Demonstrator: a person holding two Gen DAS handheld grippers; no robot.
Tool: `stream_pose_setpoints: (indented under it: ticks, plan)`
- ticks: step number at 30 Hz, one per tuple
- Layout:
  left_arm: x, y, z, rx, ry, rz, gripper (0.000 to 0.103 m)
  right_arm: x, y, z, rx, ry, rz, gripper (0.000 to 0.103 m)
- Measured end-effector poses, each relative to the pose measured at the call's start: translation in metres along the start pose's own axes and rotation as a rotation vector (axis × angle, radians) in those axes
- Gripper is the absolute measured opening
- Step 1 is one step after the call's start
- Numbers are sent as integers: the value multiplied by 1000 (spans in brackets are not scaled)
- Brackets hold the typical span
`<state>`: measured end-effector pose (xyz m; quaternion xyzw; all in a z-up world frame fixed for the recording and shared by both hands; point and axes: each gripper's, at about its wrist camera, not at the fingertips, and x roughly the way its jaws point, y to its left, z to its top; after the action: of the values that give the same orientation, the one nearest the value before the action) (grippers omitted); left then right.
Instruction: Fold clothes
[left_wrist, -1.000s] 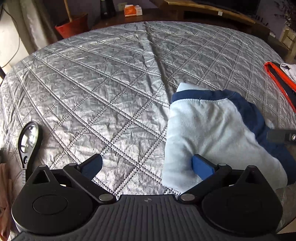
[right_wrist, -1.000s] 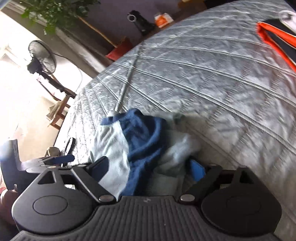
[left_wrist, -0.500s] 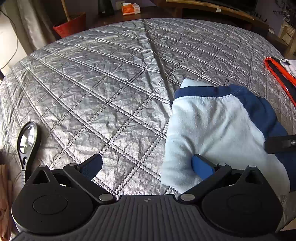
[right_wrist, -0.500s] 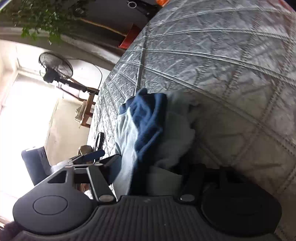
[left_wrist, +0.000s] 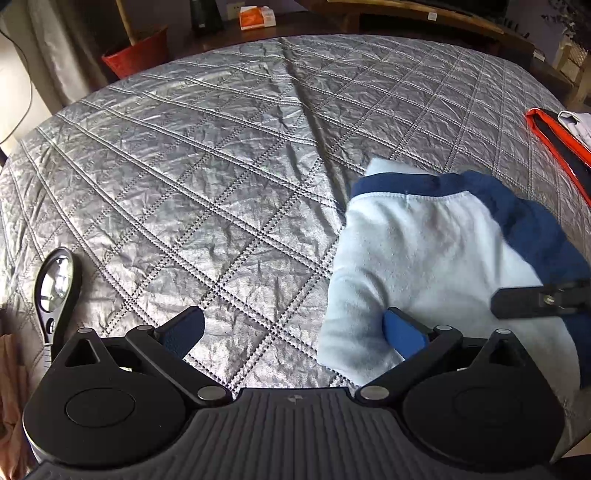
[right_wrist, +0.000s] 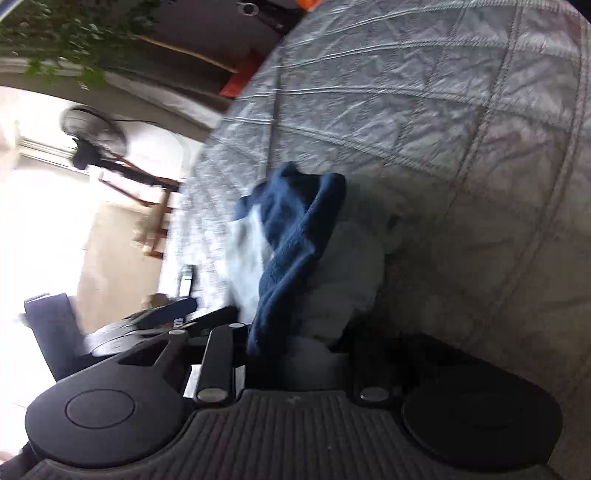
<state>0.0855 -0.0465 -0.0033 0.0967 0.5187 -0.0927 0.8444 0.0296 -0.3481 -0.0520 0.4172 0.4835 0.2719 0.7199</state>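
Note:
A light blue garment (left_wrist: 424, 258) with a dark blue band (left_wrist: 524, 221) lies bunched on the silver quilted bedspread (left_wrist: 221, 166). My left gripper (left_wrist: 291, 321) hangs open over the quilt, its right pad resting at the garment's near edge. In the right wrist view the garment (right_wrist: 295, 240) runs back between the jaws of my right gripper (right_wrist: 295, 343). Those jaws are closing, and the cloth fills the gap between them. One finger (left_wrist: 532, 299) of the right gripper shows on the garment's right side in the left wrist view.
A black magnifying glass (left_wrist: 55, 284) lies on the quilt at the near left. A dark item with an orange-red edge (left_wrist: 554, 140) sits at the right edge. A red pot (left_wrist: 136, 55) and a standing fan (right_wrist: 96, 136) are beyond the bed.
My right gripper has rolled and sunk toward the quilt, and its jaws have narrowed from wide apart onto the bunched cloth. The left gripper has stayed put and open.

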Motion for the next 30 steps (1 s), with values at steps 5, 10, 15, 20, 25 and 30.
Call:
stream_pose_setpoints:
  ticks: [5, 10, 15, 20, 25, 30]
  plan:
    - [0, -1, -1, 6, -2, 1, 103, 10, -15, -2, 92, -66, 61, 38]
    - [0, 0, -1, 3, 0, 1, 103, 27, -4, 3, 86, -75, 14, 44]
    - [-1, 0, -1, 6, -4, 6, 103, 39, 4, 4, 105, -78, -23, 22]
    - [-3, 3, 0, -15, -18, -8, 103, 28, -2, 2, 215, -128, 66, 21]
    - [-11, 15, 4, -106, -59, -62, 103, 20, -11, 2, 316, -201, 146, 20]
    - [-13, 27, 8, -178, -75, -61, 102, -5, -5, 11, 328, -332, 189, 20]
